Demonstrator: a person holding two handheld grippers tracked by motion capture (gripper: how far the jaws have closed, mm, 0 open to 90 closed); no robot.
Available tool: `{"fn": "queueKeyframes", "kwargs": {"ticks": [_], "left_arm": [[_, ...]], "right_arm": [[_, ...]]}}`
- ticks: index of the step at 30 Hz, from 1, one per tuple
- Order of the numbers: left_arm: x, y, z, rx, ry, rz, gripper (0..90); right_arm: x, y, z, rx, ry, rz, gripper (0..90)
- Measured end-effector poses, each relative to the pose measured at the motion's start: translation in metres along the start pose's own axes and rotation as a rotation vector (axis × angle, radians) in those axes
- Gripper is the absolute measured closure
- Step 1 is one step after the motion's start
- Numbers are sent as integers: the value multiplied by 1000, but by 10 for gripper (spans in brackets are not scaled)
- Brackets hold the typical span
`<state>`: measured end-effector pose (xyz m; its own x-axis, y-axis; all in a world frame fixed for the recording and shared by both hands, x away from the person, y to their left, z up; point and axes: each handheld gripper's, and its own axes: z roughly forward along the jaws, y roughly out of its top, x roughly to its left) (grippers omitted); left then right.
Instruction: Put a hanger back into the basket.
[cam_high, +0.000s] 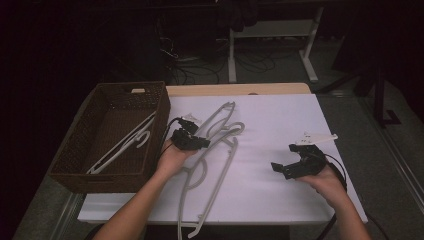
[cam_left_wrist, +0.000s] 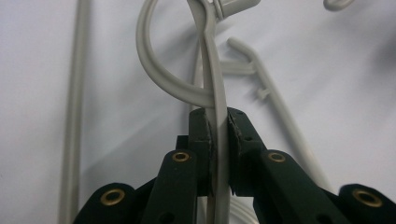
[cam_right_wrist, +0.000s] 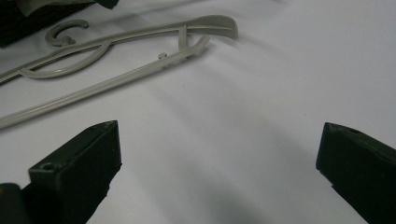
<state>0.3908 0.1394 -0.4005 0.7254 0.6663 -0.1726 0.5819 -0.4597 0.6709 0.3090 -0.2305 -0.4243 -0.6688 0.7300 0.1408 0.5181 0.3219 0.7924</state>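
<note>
- Left gripper (cam_left_wrist: 219, 135) pads clamp a thin grey plastic hanger (cam_left_wrist: 215, 74) bar, jaws nearly together around it.
- Hanger pile (cam_high: 212, 150) lies mid-table on white sheet (cam_high: 280, 120), beside wicker basket (cam_high: 80, 150) holding another hanger (cam_high: 122, 145).
- Right gripper (cam_high: 285, 162) jaws wide apart, holding nothing, well right of pile.

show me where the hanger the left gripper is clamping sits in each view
High view: the gripped hanger lies left of centre on the white table, under the left gripper.
Left gripper view: its bar runs up the middle, pinched between the black jaws.
Right gripper view: which of the pale hangers at upper left it is I cannot tell.
Shared landmark: the white table.
</note>
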Motion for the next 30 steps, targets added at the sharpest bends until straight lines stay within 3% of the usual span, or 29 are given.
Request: {"fn": "queueKeyframes", "kwargs": {"ticks": [8,18,24,30], "left_arm": [[-14,29,-29,-53,-26,45,820],[-20,66,-83,-96,-35,106,821],[-12,77,-119,-105,-34,130,821],[6,73,-152,-121,-10,132,821]], "right_arm": [[-2,1,1,-2,6,0,0],[-4,2,1,-13,14,2,0],[-4,2,0,-14,13,4,0],[-4,2,0,-14,14,3,0]]}}
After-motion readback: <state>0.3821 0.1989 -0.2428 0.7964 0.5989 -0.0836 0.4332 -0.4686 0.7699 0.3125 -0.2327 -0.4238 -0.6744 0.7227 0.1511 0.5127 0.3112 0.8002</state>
